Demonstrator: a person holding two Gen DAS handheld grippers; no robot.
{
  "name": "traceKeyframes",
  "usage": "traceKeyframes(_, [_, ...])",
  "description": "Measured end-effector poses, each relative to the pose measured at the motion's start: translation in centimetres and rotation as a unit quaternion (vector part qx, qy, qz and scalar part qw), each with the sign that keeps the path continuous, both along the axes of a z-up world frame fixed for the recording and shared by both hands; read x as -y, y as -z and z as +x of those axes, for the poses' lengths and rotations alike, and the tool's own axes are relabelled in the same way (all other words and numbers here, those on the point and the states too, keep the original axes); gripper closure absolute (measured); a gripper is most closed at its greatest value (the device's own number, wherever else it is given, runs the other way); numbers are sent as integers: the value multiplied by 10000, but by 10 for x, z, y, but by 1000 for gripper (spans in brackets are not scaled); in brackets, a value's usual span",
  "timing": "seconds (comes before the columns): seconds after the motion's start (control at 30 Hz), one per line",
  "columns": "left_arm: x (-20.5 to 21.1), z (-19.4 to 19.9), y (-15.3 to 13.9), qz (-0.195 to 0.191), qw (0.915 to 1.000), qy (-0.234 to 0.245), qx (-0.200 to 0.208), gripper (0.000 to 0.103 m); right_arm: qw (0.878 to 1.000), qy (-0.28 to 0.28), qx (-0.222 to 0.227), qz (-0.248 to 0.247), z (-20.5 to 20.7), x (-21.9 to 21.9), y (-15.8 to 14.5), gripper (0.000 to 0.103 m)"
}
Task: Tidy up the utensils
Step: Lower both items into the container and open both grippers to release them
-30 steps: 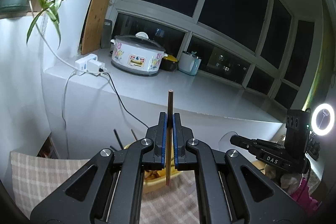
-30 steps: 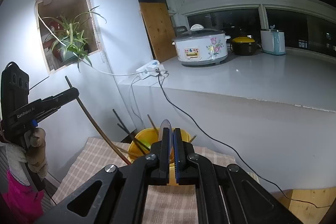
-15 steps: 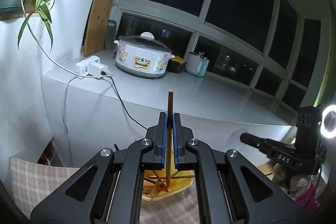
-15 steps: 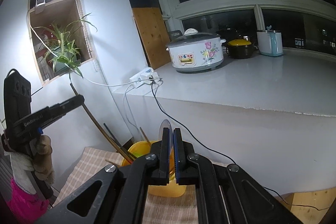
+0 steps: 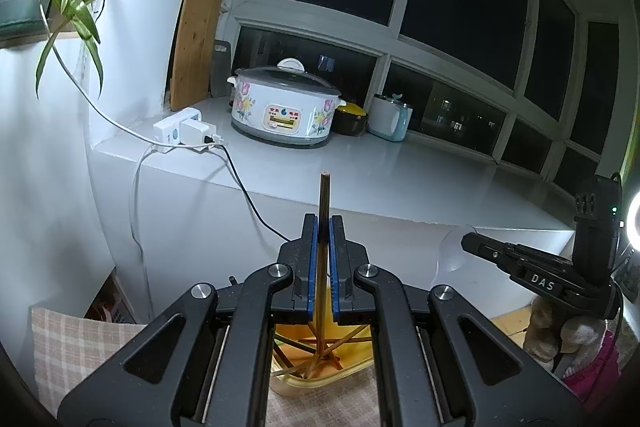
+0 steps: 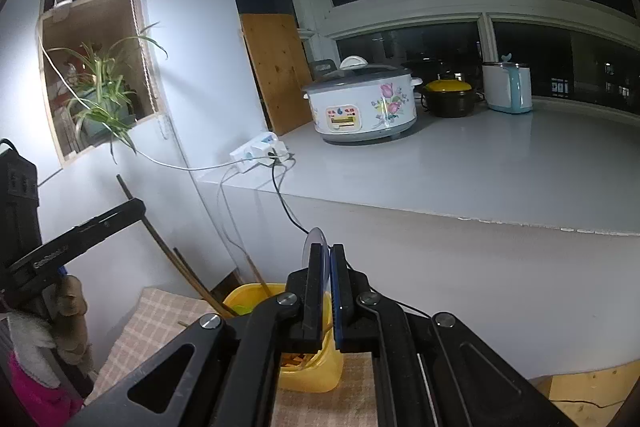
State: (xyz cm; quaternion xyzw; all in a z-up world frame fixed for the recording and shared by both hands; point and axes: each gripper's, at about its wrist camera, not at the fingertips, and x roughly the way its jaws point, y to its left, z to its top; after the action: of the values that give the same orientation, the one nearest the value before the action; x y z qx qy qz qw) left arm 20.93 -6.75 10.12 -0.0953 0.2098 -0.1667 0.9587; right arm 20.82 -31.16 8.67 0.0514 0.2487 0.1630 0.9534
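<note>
Both grippers loaded over the yellow tub

The left gripper (image 5: pixel 323 227) clamps a brown chopstick (image 5: pixel 322 251) upright, its tip down in the yellow tub (image 6: pixel 316 373); the right gripper (image 6: pixel 326 259) pinches a clear plastic spoon (image 6: pixel 316 247) just above it.

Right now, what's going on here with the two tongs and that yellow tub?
A person is sorting utensils with hand-held tongs. The left tongs are shut on a brown chopstick, held upright with its lower end down in the yellow tub among other chopsticks. The right tongs are shut on a thin clear utensil, apparently a plastic spoon, poised just over the same tub. The tub stands on a checked cloth below a white counter.
</note>
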Motion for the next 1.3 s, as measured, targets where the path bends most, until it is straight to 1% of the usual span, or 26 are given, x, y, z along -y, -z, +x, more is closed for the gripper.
traceKeyframes(0.37, [-1, 11, 16, -2, 9998, -20, -192, 100, 9997, 87, -59, -212, 16, -12, 14, 103])
traceKeyframes(0.67, [0, 14, 23, -4, 9996, -35, -283, 100, 9994, 62, -45, -352, 19, -18, 16, 103])
traceKeyframes(0.77, [0, 14, 26, -8, 9995, -24, -321, 100, 9987, 20, -51, -501, 20, -24, 20, 103])
traceKeyframes(0.93, [2, 15, 33, -8, 9991, -8, -421, 100, 9971, -131, -231, -710, 23, -36, 36, 103])
traceKeyframes(1.13, [3, 16, 38, 35, 9988, -19, -483, 100, 9951, -291, -333, -884, 21, -47, 50, 103])
traceKeyframes(1.3, [6, 16, 42, 91, 9986, 8, -529, 100, 9943, -369, -357, -934, 18, -52, 53, 102])
